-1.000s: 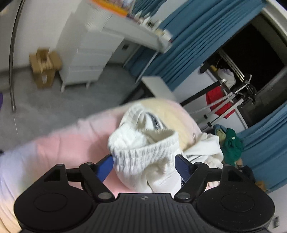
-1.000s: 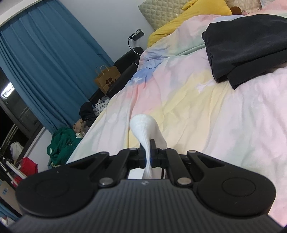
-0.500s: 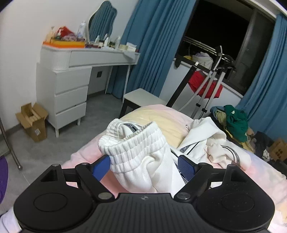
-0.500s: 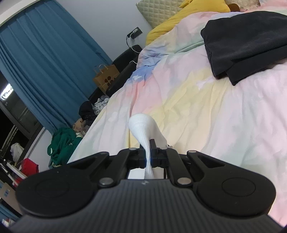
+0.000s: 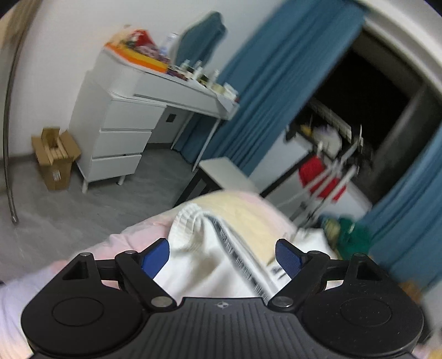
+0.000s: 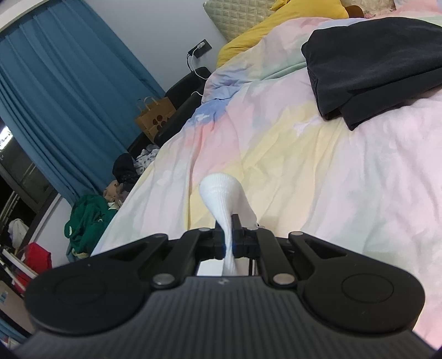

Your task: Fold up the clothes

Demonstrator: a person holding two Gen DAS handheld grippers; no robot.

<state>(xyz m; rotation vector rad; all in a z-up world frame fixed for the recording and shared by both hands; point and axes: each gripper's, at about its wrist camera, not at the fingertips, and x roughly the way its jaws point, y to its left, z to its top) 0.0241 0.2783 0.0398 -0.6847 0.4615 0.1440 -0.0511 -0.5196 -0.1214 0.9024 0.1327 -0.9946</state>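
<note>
Right gripper [image 6: 228,244] pinching white sock [image 6: 222,193] above pastel duvet [image 6: 317,165], left gripper [image 5: 222,255] fingers spread around white garment [image 5: 210,265]

1. Between your left gripper's [image 5: 221,255] spread fingers lies the garment [image 5: 210,265], on the bed [image 5: 248,210].
2. Ahead and to its left stands the drawer unit [image 5: 118,138], with a cardboard box [image 5: 55,157] on the floor further left.
3. Ahead and to its right stands a drying rack [image 5: 328,171].
4. Your right gripper [image 6: 228,243] pinches a fabric cuff [image 6: 223,201] that sticks forward over the bed [image 6: 345,176].
5. Ahead and to its right, a folded garment [image 6: 370,63] lies on the bed; pillows [image 6: 276,24] sit behind it.
6. Left of it, off the bed, a paper bag [image 6: 154,118] stands.
</note>
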